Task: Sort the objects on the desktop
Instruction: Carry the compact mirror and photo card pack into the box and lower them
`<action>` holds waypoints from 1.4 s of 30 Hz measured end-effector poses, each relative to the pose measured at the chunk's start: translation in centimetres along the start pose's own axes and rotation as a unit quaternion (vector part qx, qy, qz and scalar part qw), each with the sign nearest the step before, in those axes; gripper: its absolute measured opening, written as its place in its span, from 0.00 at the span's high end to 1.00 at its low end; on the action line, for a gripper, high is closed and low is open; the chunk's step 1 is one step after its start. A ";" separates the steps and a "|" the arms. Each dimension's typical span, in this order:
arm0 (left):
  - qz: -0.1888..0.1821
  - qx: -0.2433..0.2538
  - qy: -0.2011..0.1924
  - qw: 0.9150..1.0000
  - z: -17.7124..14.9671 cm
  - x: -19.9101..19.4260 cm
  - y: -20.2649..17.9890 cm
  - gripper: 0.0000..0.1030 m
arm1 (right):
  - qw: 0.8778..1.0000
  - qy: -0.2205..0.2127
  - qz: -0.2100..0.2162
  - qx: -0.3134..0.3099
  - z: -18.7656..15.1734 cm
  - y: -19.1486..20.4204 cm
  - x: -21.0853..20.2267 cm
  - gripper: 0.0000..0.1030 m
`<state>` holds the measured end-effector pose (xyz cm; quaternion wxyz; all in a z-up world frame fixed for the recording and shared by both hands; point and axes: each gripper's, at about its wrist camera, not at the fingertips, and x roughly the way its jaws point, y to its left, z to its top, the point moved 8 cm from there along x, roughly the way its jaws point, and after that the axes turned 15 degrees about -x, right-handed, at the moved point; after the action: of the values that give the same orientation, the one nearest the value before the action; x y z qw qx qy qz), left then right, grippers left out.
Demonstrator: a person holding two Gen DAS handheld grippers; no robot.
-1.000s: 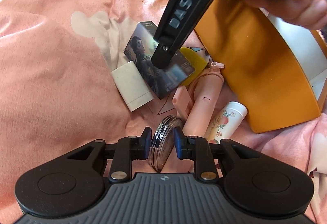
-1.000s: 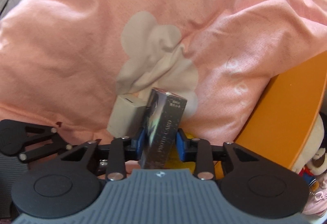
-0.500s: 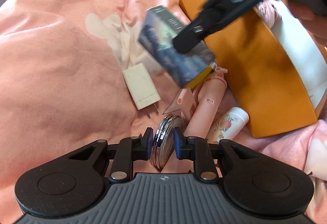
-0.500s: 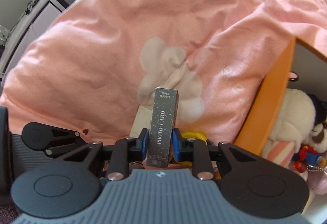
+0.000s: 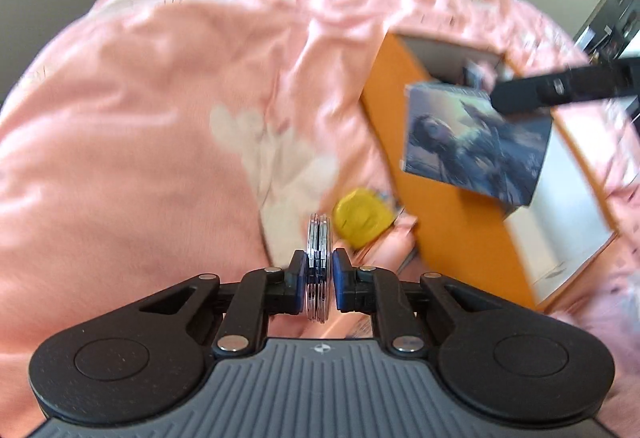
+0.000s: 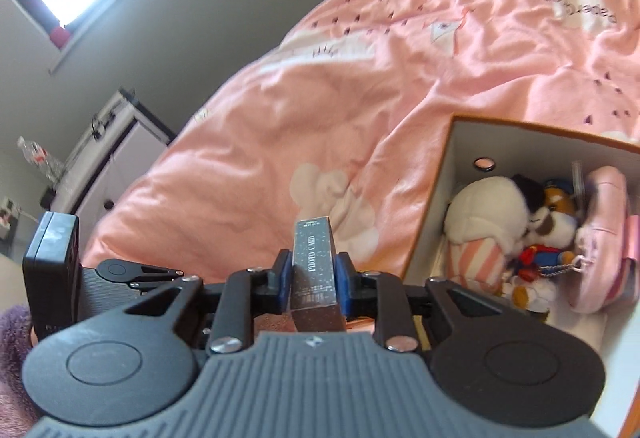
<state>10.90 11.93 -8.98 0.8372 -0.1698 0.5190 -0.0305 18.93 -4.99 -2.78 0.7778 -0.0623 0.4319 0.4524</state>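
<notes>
My left gripper [image 5: 318, 276] is shut on a round silver compact [image 5: 318, 262], held on edge above the pink blanket. My right gripper [image 6: 313, 280] is shut on a dark photo card box [image 6: 314, 270] marked PHOTO CARD; the left wrist view shows this box [image 5: 476, 146] in the air over the orange storage box [image 5: 452, 222]. The orange box's white inside [image 6: 452, 166] holds plush toys [image 6: 516, 222] and a pink item [image 6: 600, 238]. A yellow round object [image 5: 360, 216] lies on the blanket beside the orange box.
The pink blanket [image 5: 160, 118] with pale flower prints covers the whole surface. The left gripper's body and camera [image 6: 52, 270] show at the left of the right wrist view. A white cabinet [image 6: 108, 166] and a window stand beyond the bed.
Both grippers have risen off the blanket with their objects. The right gripper has carried the photo card box to the right, over the orange box. The left view is motion-blurred.
</notes>
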 end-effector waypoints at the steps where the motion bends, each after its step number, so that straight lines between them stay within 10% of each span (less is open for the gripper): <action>1: -0.008 -0.001 -0.008 1.000 0.5 -0.5 -0.5 0.85 | 1.000 -0.013 -0.006 0.005 -0.1 -0.3 -1.2 0.76; 11: -0.130 0.026 -0.030 0.991 4.4 -5.7 -9.3 0.85 | 0.989 -0.087 -0.096 0.076 -3.7 -4.9 -8.2 0.76; 17: -0.173 0.022 0.025 0.984 4.1 -0.7 -15.7 0.85 | 0.979 -0.079 -0.141 0.123 -7.5 -8.0 -8.2 0.76; 30: -0.069 -0.008 0.112 0.991 2.3 10.0 -19.6 0.85 | 0.958 -0.067 -0.210 0.183 -12.3 -11.2 -5.0 0.76; 42: 0.005 -0.001 0.137 0.990 1.6 13.1 -19.5 0.85 | 0.959 -0.055 -0.186 0.207 -13.5 -11.3 -1.8 0.76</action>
<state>20.81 -9.01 -13.40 0.7579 -0.1619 0.6301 -0.0486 18.81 -19.35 -13.11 0.8668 0.0453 0.4531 0.2031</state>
